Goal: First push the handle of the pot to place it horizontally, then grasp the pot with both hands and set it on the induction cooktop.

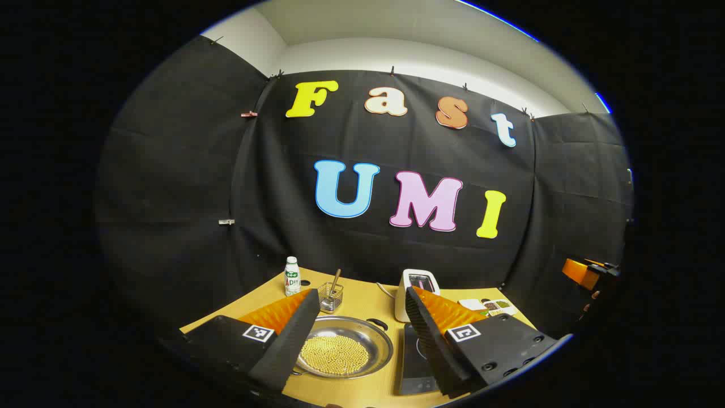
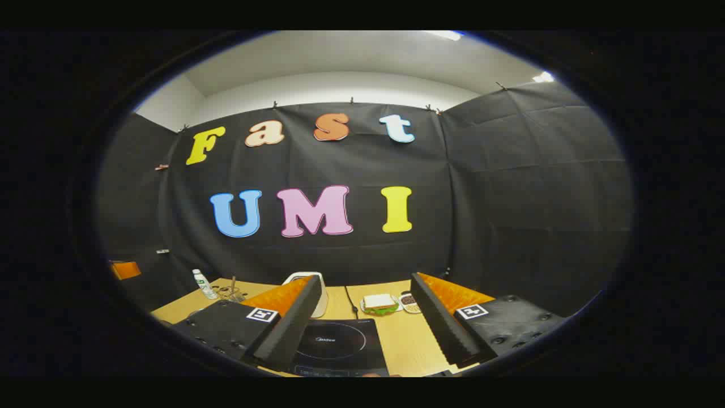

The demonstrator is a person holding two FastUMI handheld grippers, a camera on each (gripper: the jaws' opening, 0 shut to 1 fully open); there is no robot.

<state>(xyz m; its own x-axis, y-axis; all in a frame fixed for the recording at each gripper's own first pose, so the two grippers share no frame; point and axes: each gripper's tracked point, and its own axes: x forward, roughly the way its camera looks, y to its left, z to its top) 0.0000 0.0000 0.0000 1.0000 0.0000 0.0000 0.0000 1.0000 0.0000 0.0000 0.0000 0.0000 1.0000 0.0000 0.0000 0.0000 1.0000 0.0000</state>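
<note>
Both the left claw and right claw hang wide open and empty, the pot untouched on the table beside the induction cooktop, its handle seemingly unpushed.

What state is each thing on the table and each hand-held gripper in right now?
Pot: on the table, full of yellow grains, not yet on the cooktop.
Cooktop: bare, nothing on it.
Bottle: upright, capped.
Toaster: upright, cord attached.
Left hand-held gripper: open, above the pot.
Right hand-held gripper: open, above the cooktop.
</note>
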